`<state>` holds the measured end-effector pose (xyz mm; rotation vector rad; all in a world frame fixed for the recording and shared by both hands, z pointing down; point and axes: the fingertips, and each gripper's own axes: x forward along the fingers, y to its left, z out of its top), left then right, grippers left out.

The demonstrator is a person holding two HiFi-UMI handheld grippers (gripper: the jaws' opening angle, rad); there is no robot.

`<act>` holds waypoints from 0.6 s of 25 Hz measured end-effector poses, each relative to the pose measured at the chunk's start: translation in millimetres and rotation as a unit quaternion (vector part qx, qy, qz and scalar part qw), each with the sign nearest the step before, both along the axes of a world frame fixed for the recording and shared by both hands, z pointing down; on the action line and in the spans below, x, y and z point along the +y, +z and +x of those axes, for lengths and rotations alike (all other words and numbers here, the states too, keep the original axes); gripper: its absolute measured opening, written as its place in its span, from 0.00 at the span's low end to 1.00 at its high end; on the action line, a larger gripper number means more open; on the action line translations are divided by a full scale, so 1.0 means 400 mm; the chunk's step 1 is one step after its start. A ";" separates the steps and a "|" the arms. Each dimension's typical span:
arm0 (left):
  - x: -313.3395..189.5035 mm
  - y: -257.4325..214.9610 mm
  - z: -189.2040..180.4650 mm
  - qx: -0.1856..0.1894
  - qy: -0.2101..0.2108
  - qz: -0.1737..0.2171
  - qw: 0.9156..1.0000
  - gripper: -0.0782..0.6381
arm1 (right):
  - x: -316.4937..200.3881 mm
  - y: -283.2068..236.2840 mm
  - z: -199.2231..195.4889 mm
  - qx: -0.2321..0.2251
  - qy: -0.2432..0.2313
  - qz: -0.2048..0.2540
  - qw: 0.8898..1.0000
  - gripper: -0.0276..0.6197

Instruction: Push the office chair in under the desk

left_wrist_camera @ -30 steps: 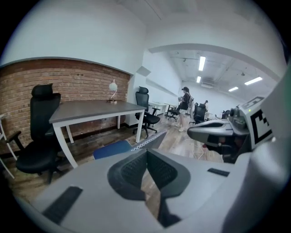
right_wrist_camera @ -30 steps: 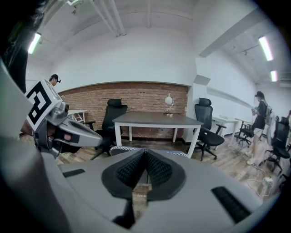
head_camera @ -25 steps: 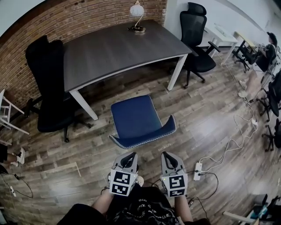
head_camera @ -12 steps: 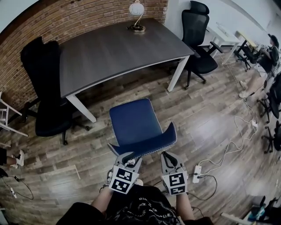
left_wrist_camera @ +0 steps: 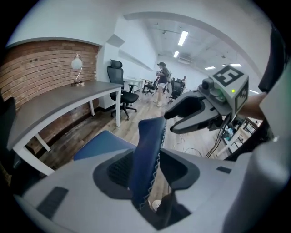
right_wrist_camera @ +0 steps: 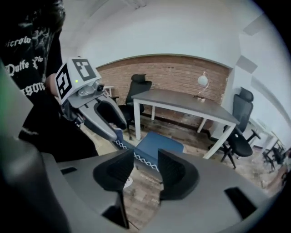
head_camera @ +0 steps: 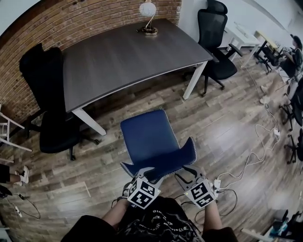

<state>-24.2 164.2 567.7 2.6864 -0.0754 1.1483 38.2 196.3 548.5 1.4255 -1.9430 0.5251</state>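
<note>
Both sets of jaws have just been opening: the left gripper (head_camera: pixel 150 174) straddles the backrest rim (head_camera: pixel 168 159) of the office chair (head_camera: pixel 149 134), and the right gripper (head_camera: pixel 188 172) gapes just short of it (nothing clamped). The chair stands directly ahead of the tongs with the desk (head_camera: pixel 128 52) beyond it, so this looks like the take-hold step. Next, pinch the rim and roll it forward.

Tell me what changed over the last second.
Both grippers came forward and down to the backrest of the blue chair. The left gripper has just been opening its jaws, which now straddle the backrest's top edge without clamping it. The right gripper has also been opening, with that edge just beyond its jaws. The chair, desk and lamp stayed put.
</note>
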 end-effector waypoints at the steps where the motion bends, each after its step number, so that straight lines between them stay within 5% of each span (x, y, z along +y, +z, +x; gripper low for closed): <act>1: 0.001 0.000 0.008 0.003 0.012 -0.006 1.000 0.37 | 0.001 0.005 0.001 0.004 -0.014 -0.012 1.000 0.30; 6: -0.004 0.006 0.020 -0.015 0.070 -0.014 0.997 0.39 | -0.014 0.035 0.005 0.051 -0.093 -0.059 0.993 0.34; 15: 0.024 0.025 0.030 -0.062 0.167 0.001 0.984 0.41 | -0.005 0.097 -0.004 0.098 -0.256 -0.127 0.953 0.36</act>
